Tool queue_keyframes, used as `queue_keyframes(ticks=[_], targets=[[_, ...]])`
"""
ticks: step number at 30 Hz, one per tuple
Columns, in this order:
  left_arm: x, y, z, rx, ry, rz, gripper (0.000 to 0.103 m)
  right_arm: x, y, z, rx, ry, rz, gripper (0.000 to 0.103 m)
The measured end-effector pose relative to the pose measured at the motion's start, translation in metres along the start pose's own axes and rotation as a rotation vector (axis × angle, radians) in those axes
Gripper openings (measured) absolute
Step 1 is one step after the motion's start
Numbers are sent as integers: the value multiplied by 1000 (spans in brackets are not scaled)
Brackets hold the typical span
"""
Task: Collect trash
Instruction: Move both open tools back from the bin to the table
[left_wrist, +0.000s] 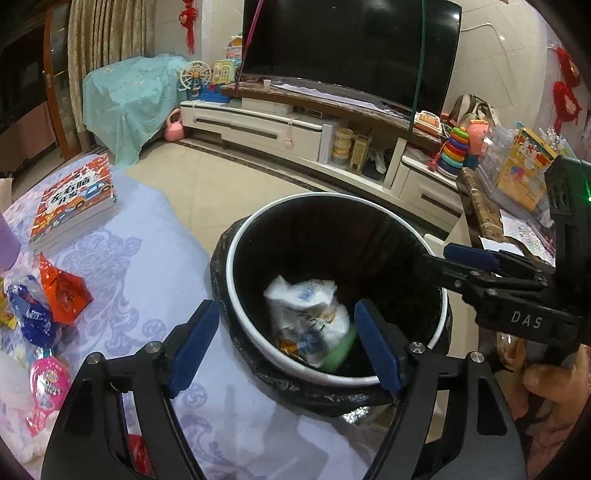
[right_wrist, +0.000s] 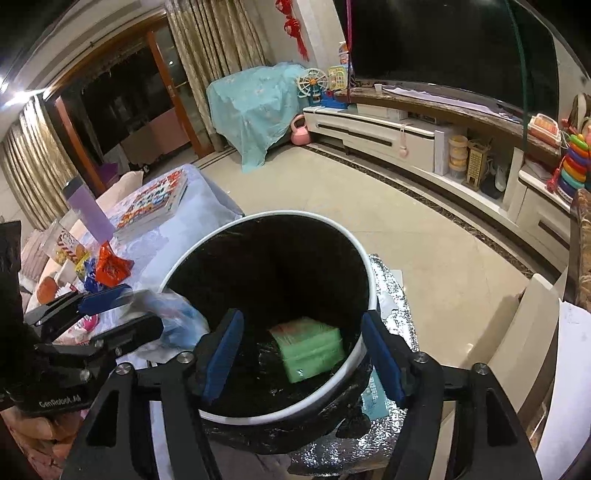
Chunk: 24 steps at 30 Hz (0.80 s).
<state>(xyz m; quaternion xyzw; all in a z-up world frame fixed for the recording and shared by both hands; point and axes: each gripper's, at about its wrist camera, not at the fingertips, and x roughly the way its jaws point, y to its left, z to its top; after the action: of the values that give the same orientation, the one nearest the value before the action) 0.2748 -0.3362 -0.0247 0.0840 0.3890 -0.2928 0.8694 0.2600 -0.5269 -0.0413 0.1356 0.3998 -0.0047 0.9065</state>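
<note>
Both claws held above trash bin (left_wrist: 334, 373) with jaws spread and empty, left gripper (left_wrist: 288, 343) and right gripper (right_wrist: 303, 354) positioned for release; discarded green pack (right_wrist: 308, 349) below, remaining wrappers (left_wrist: 55, 295) leftward on table (left_wrist: 155, 288).

A: What surrounds it?
B: Glossy beige tiled floor (right_wrist: 388, 221), long white low TV cabinet (left_wrist: 258, 125), big black television screen (left_wrist: 351, 44).
A: And left?
B: Beige patterned curtains (right_wrist: 207, 40), dark wood-framed glass door (right_wrist: 122, 99), turquoise cloth-draped furniture (left_wrist: 129, 99).
</note>
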Motion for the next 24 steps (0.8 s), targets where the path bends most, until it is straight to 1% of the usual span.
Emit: queue_keyframes(ticks=[4, 6, 11, 14, 20, 24], targets=[[-11, 6, -11, -22, -7, -4, 79, -7, -2, -2, 20, -18, -1, 73], [-17, 8, -17, -37, -10, -9, 79, -12, -2, -6, 28, -27, -1, 77], [-40, 14, -41, -67, -27, -15, 79, -24, 4, -15, 53, -48, 3, 84], [-52, 17, -54, -76, -34, -20, 79, -33, 13, -25, 70, -68, 25, 94], [-76, 29, -85, -105, -36, -21, 79, -44, 35, -44, 83, -95, 57, 95], [-91, 40, -103, -130, -45, -8, 79, -45, 50, -59, 88, -84, 82, 95]])
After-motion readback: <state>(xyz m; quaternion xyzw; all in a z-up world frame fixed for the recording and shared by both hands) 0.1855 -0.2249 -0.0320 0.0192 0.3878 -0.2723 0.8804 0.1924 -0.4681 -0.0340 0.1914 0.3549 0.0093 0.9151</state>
